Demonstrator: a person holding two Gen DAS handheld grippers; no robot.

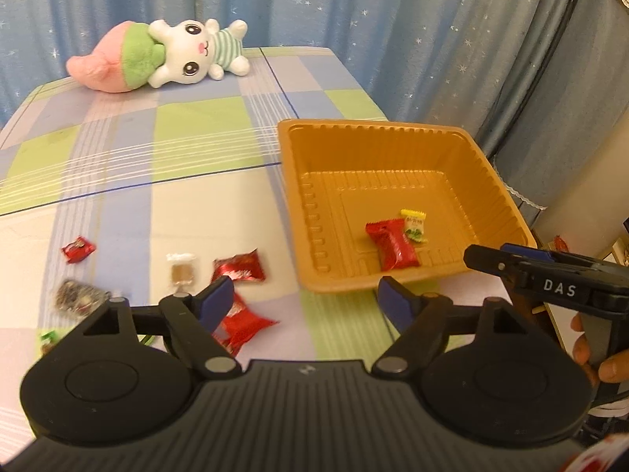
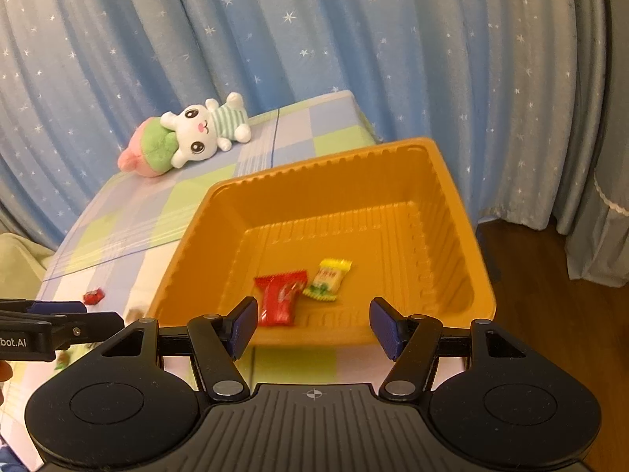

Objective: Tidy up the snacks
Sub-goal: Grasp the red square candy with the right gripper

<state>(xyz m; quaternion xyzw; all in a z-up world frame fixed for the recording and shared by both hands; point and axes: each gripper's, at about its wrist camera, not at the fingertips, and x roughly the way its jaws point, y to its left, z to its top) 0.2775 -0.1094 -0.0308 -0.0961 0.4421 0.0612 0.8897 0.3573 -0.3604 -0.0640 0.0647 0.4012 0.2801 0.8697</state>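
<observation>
An orange plastic tray (image 1: 487, 165) (image 2: 444, 181) stands on the checked tablecloth and holds a red snack packet (image 1: 393, 246) (image 2: 279, 299) and a yellow packet (image 1: 414, 226) (image 2: 328, 279). Loose on the cloth to its left lie red packets (image 1: 240, 267) (image 1: 245, 322) (image 1: 78, 249), a brown clear-wrapped snack (image 1: 181, 271) and a dark packet (image 1: 78, 295). My left gripper (image 1: 304, 299) is open and empty above the cloth, at the tray's near left corner. My right gripper (image 2: 312, 326) is open and empty at the tray's near rim; it also shows in the left wrist view (image 1: 487, 257).
A plush rabbit (image 1: 188, 51) (image 2: 204, 133) with a pink and green peach cushion (image 1: 118, 59) lies at the table's far end. Blue star curtains (image 2: 314, 39) hang behind. The table's right edge runs close to the tray, with wooden floor (image 2: 550, 295) beyond.
</observation>
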